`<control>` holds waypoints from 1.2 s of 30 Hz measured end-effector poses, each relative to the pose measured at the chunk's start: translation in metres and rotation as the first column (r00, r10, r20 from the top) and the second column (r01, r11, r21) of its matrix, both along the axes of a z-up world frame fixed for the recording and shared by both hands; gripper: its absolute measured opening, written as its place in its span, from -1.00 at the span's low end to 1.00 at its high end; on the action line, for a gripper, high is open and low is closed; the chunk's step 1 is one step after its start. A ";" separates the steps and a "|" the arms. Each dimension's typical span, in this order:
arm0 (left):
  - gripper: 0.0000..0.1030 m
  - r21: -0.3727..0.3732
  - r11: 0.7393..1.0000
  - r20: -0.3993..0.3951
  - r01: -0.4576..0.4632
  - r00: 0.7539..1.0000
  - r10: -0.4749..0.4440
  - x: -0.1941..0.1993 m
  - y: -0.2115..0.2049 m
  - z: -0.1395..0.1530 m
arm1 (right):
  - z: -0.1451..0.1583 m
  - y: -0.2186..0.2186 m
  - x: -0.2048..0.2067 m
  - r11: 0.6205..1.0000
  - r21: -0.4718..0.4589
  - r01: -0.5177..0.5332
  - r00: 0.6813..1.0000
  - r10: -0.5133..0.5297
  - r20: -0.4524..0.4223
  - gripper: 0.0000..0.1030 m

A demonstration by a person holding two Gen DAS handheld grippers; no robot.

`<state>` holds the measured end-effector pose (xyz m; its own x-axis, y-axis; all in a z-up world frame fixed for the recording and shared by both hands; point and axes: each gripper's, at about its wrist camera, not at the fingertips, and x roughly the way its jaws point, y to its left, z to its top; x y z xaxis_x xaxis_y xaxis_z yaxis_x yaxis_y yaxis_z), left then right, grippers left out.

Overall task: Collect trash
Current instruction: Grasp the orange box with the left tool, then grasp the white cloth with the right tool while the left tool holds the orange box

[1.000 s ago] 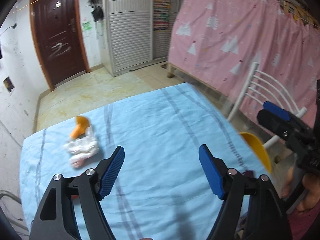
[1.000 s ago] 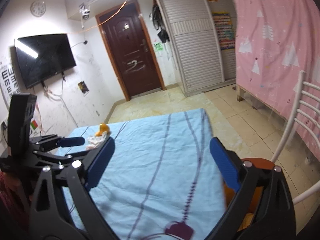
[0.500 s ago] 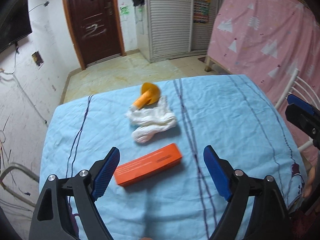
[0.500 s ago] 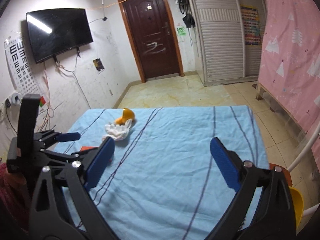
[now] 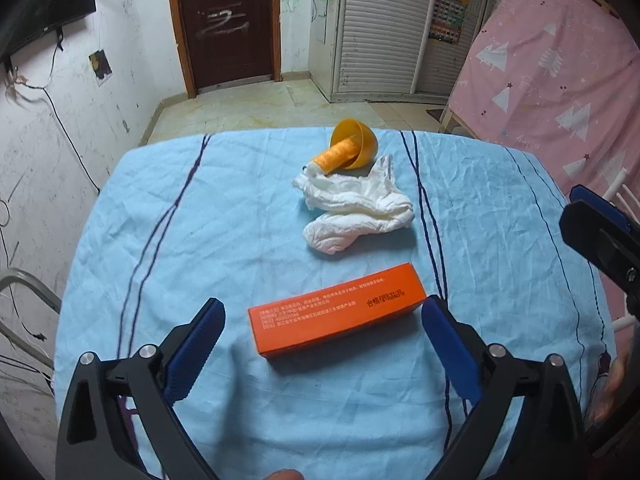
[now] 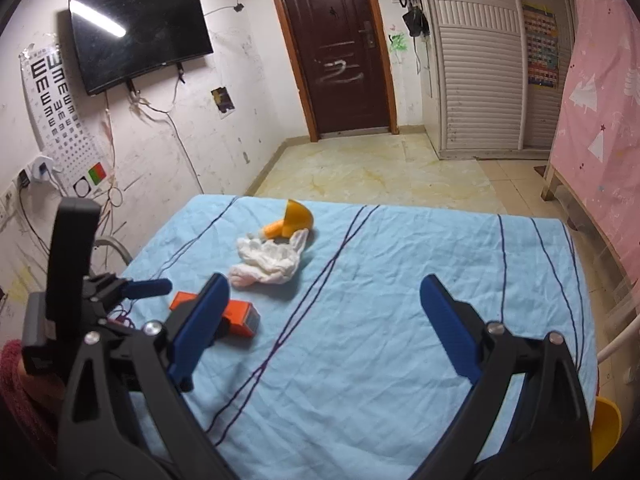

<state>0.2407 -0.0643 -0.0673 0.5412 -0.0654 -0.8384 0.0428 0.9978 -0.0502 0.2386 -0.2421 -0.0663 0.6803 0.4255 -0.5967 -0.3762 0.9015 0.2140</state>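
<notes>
An orange carton (image 5: 336, 314) lies on the blue tablecloth (image 5: 224, 216). My left gripper (image 5: 322, 334) is open, its blue pads on either side of the carton's near edge, not touching. Beyond it lie crumpled white tissue (image 5: 354, 210) and an orange cup (image 5: 354, 144) on its side with an orange roll in its mouth. In the right wrist view the carton (image 6: 240, 316) is partly behind my left pad, with the tissue (image 6: 270, 260) and cup (image 6: 296, 218) farther off. My right gripper (image 6: 322, 320) is open and empty above the cloth.
A white chair (image 6: 624, 336) and a yellow bin (image 6: 606, 428) stand off the table's right side. A metal chair frame (image 5: 24, 300) is at the left. A pink curtain (image 5: 560, 80) hangs on the right; door and wardrobe are behind.
The left gripper has swung left and moved in over the orange carton, which now lies between its open pads. The right gripper has turned left too, bringing the trash into view.
</notes>
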 end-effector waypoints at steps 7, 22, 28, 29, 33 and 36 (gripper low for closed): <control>0.79 0.003 1.000 -0.009 -0.001 1.000 0.001 0.010 -0.011 -0.009 | -0.008 0.009 0.015 1.000 -0.005 -0.013 1.000 0.012 -0.028 0.79; 0.64 -0.050 0.998 0.030 -0.025 0.999 0.027 0.005 0.021 -0.003 | -0.026 0.054 0.051 0.997 -0.027 -0.079 0.992 0.076 -0.097 0.79; 0.64 -0.027 0.998 0.059 -0.049 0.997 0.051 -0.001 0.045 0.002 | -0.036 0.084 0.065 0.991 -0.043 -0.127 0.983 0.120 -0.140 0.79; 0.64 -0.028 0.998 0.059 -0.054 0.997 0.056 -0.001 0.049 0.002 | -0.038 0.087 0.067 0.990 -0.048 -0.132 0.981 0.124 -0.147 0.79; 0.64 -0.051 0.996 0.065 -0.076 0.995 0.079 -0.005 0.067 0.003 | -0.047 0.099 0.077 0.990 -0.054 -0.134 0.975 0.122 -0.186 0.79; 0.64 -0.064 0.994 0.074 -0.090 0.993 0.094 -0.006 0.076 0.005 | -0.052 0.106 0.082 0.988 -0.082 -0.133 0.972 0.114 -0.208 0.39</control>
